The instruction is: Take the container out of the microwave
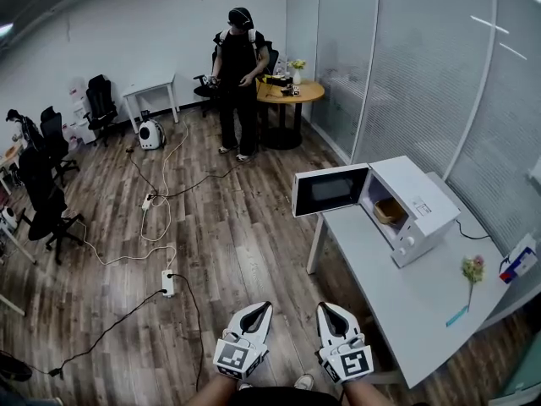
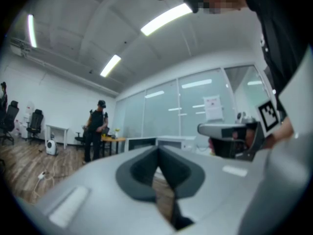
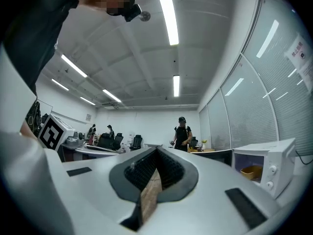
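A white microwave (image 1: 414, 205) stands on a white table (image 1: 406, 294) at the right of the head view, its door (image 1: 330, 190) swung open to the left. A tan container (image 1: 389, 211) sits inside the cavity. In the right gripper view the microwave (image 3: 269, 163) is at the right edge, with the container (image 3: 253, 171) showing in its opening. My left gripper (image 1: 256, 311) and right gripper (image 1: 331, 311) are held low and side by side, well short of the table. Both point level. The left gripper (image 2: 157, 152) and the right gripper (image 3: 157, 151) are shut, with nothing in either.
A person (image 1: 239, 83) stands at the back beside a round wooden table (image 1: 290, 91). Cables and a power strip (image 1: 167, 282) lie on the wooden floor. Office chairs (image 1: 46, 184) stand at the left. A flower (image 1: 472, 269) and a small box (image 1: 517, 260) lie on the white table; glass partitions run behind it.
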A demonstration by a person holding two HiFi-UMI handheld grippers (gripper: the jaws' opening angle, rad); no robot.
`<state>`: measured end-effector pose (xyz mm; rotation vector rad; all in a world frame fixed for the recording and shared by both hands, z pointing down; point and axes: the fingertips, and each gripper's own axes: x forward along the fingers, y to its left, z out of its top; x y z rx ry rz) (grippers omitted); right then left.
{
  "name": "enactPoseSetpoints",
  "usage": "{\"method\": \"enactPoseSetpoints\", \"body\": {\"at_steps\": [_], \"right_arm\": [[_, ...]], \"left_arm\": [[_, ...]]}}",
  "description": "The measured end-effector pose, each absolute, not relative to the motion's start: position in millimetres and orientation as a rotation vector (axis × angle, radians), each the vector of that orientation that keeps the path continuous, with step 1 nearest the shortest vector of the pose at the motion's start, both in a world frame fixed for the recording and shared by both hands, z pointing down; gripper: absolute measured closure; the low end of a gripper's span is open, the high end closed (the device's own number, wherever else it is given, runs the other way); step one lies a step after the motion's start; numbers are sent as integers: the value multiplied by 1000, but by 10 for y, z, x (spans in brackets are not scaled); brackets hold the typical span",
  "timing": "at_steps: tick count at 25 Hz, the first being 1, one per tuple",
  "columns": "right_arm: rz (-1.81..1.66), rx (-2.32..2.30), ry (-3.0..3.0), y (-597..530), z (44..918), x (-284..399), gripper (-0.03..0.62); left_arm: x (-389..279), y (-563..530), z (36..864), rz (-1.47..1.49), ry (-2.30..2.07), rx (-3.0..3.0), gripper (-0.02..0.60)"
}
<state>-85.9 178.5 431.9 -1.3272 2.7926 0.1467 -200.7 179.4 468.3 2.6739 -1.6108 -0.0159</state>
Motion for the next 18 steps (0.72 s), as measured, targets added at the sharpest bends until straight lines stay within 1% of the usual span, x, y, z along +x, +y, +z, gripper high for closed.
{"method": "enactPoseSetpoints", "body": {"at_steps": [13, 18], "right_arm": [[99, -1221, 2714, 1523, 4173, -397, 598], [81, -1260, 2704, 1366, 4234, -229, 599]], "left_arm": [[-1437, 1531, 4703, 53, -1597, 2687, 577], [-1304, 1391, 4753, 54, -1594, 2672, 577]]}}
